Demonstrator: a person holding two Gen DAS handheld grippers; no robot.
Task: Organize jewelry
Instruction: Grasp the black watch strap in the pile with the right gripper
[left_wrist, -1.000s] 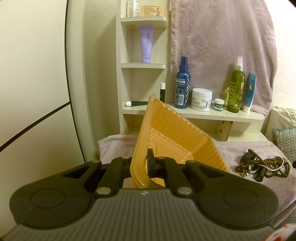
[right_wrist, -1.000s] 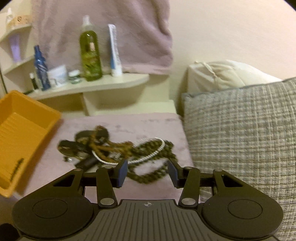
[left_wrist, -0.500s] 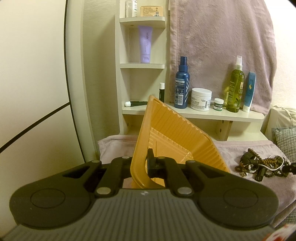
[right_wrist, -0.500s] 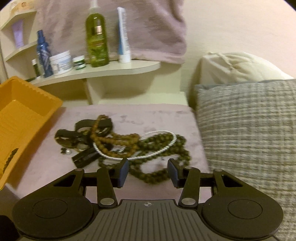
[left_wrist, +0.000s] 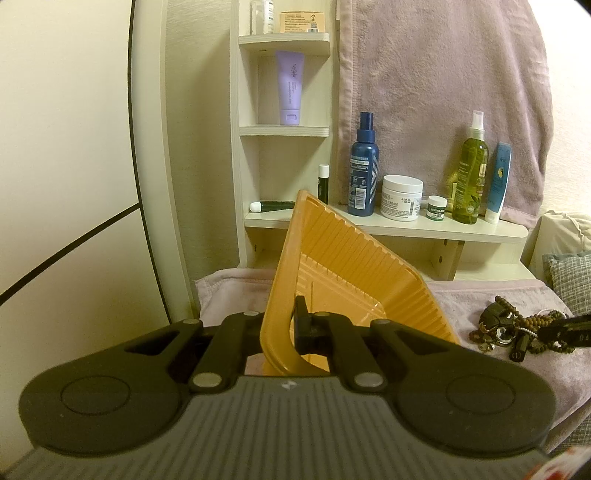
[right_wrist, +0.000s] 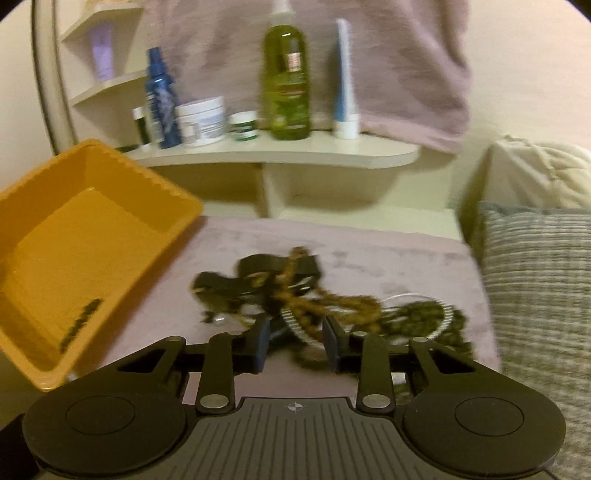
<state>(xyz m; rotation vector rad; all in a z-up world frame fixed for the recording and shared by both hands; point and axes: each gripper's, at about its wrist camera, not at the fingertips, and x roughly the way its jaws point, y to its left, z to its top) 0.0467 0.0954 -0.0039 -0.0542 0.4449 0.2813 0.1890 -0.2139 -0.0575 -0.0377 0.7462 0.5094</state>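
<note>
1. Left gripper (left_wrist: 286, 325) was clamped on the near wall of the orange tray (left_wrist: 343, 266), tilting it up on edge; pose and grip unchanged from a second earlier.
2. Right gripper (right_wrist: 295, 341) had advanced toward the jewelry pile (right_wrist: 317, 299); the view was motion-blurred, unlike the sharper frame half a second before.
3. Its jaws had just been closing. They stood partly apart, with brown beads and a white beaded bangle (right_wrist: 369, 321) lying in the gap; contact with the pads could not be judged through the blur.
4. The pile lay on the mauve blanket (right_wrist: 369, 254), at 3 o'clock from the tray in the left wrist view, and now sat lower and closer in the right wrist view.
5. One dark bead strand (right_wrist: 79, 325) rested inside the tray, at 9 o'clock from the right gripper.
6. Bottles on the shelf (left_wrist: 388, 225) had not moved.
</note>
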